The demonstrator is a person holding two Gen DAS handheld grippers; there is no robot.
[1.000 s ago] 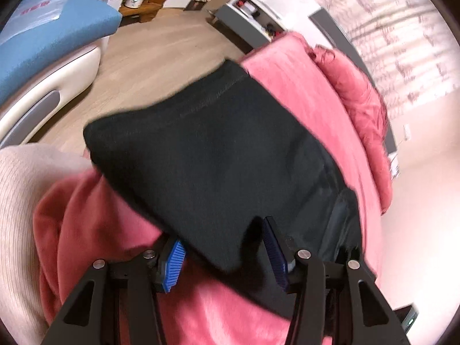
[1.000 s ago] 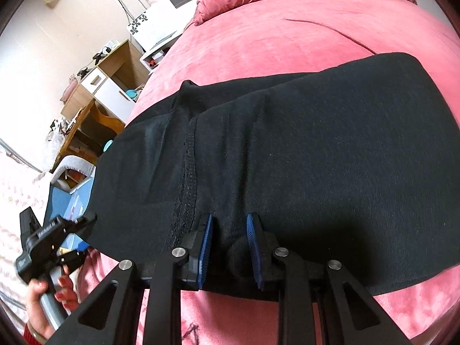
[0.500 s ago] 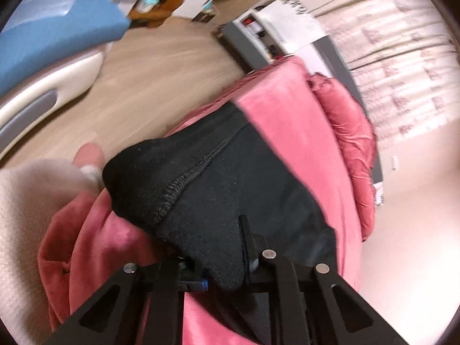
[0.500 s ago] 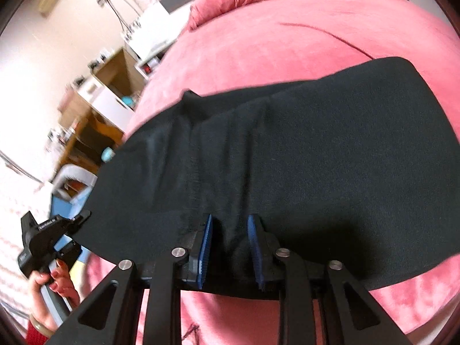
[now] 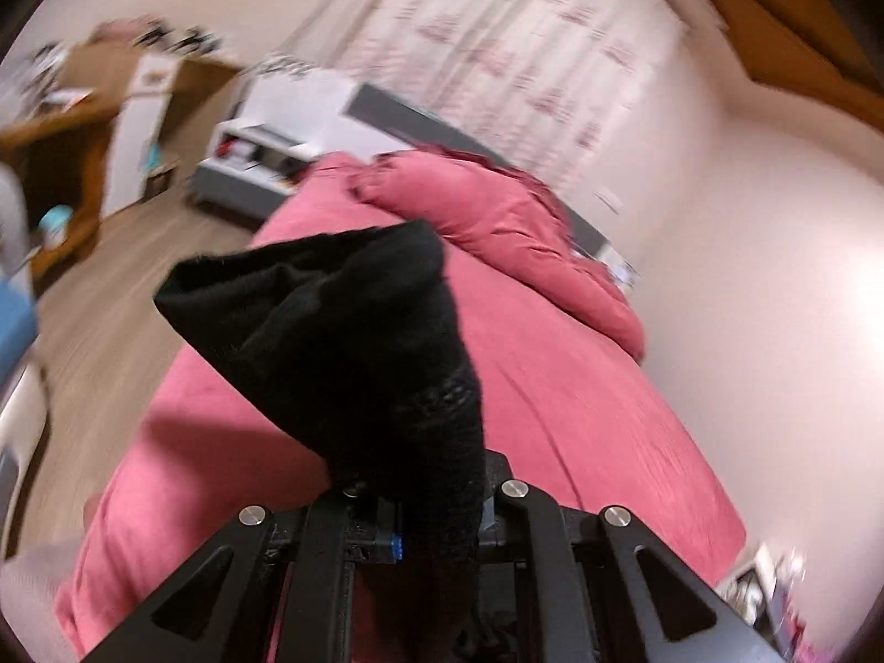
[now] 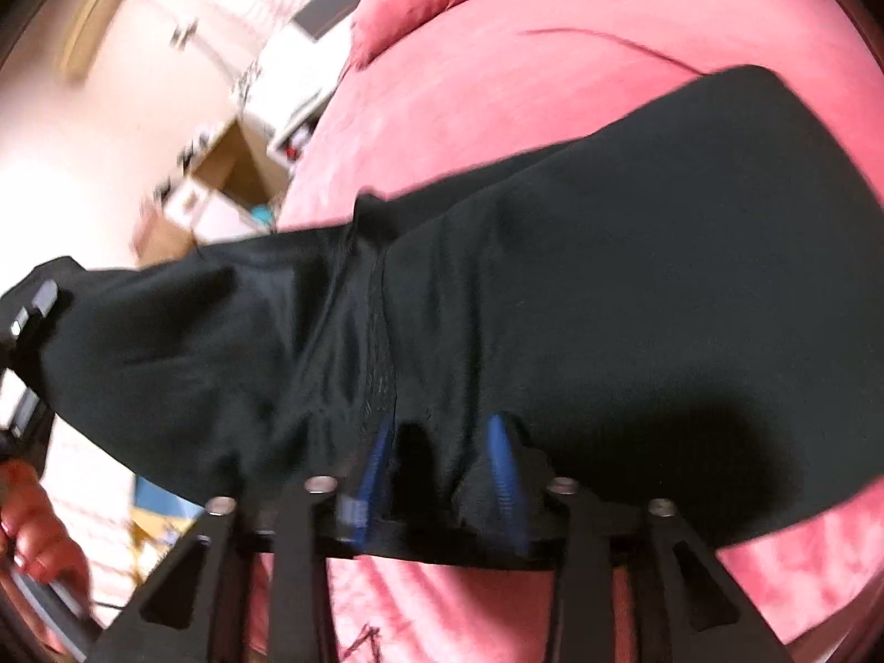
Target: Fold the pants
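Note:
The black pants (image 6: 635,287) lie across the pink bed (image 6: 525,66). My right gripper (image 6: 442,469) is shut on their near edge, with a fold of cloth between the blue pads (image 6: 503,475). My left gripper (image 5: 420,519) is shut on the left end of the pants (image 5: 353,342) and holds it lifted above the bed (image 5: 552,387); the cloth bunches over the fingers and hides them. The left gripper also shows at the left edge of the right wrist view (image 6: 27,320), with the pants stretched up to it.
A crumpled pink duvet (image 5: 497,221) lies at the head of the bed. A white-and-grey bedside unit (image 5: 259,160) and a wooden desk (image 5: 72,132) stand beyond, on a wooden floor (image 5: 110,320). A pale wall (image 5: 773,304) runs along the bed's right side.
My left gripper has closed on the pants' end and lifted it up off the bed, swinging its view toward the headboard. My right gripper keeps its hold; the cloth now stretches between both.

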